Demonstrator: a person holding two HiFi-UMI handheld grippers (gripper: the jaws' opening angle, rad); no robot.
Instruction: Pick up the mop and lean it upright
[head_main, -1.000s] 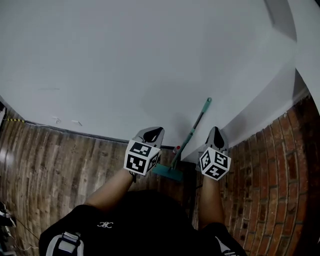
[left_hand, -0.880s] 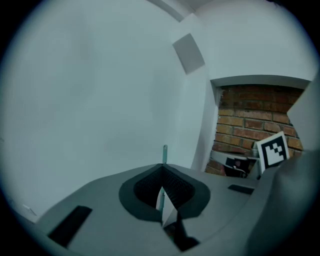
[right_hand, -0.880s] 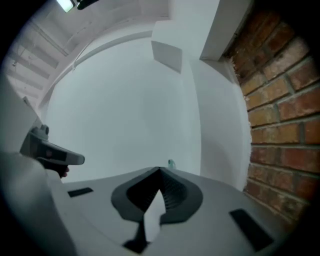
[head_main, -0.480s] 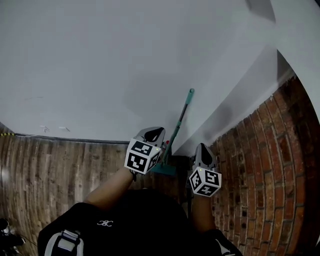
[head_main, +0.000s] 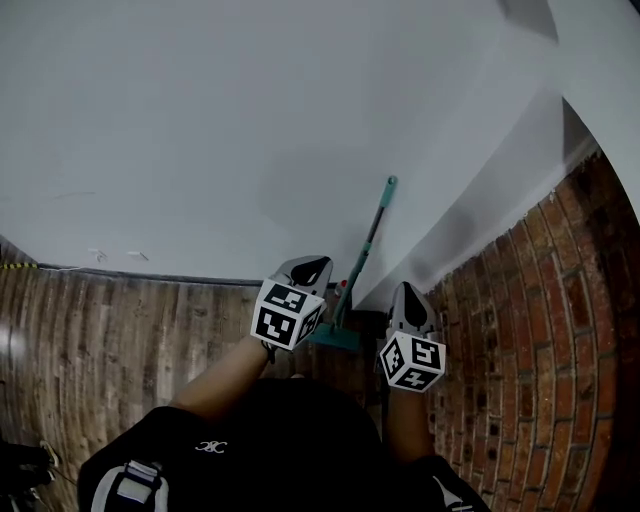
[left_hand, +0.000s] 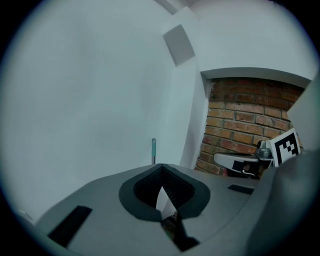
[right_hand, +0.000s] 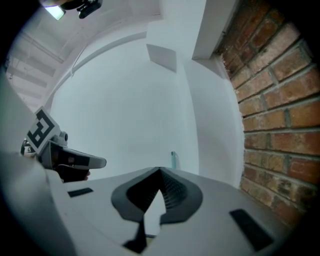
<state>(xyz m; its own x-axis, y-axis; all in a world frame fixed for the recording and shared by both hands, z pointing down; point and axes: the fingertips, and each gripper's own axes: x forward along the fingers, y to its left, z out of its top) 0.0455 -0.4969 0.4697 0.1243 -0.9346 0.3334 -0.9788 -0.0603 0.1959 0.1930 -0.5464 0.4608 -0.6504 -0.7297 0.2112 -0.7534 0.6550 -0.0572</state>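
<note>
Left gripper (left_hand: 161, 167): jaws pressed together at the tips, nothing between them; only pale wall shows through the slit behind the pads. Right gripper (right_hand: 160, 172): jaws likewise closed and empty. In the head view the left gripper (head_main: 306, 267) and the right gripper (head_main: 408, 297) are held side by side at about the same height, both aimed toward the room corner, each clear of the mop (head_main: 368, 245).

The mop stands between the two grippers and beyond them. Its teal handle slants up against the white wall (head_main: 250, 130), and its teal head (head_main: 336, 338) rests on the floor at the foot of that wall (whether the head touches the skirting cannot be made out). The top of the handle appears just above the closed jaws in the left gripper view (left_hand: 153, 149) and in the right gripper view (right_hand: 173, 160).

Wooden floor (head_main: 120, 330) extends to the left; a brick wall (head_main: 530, 330) closes the corner on the right.
</note>
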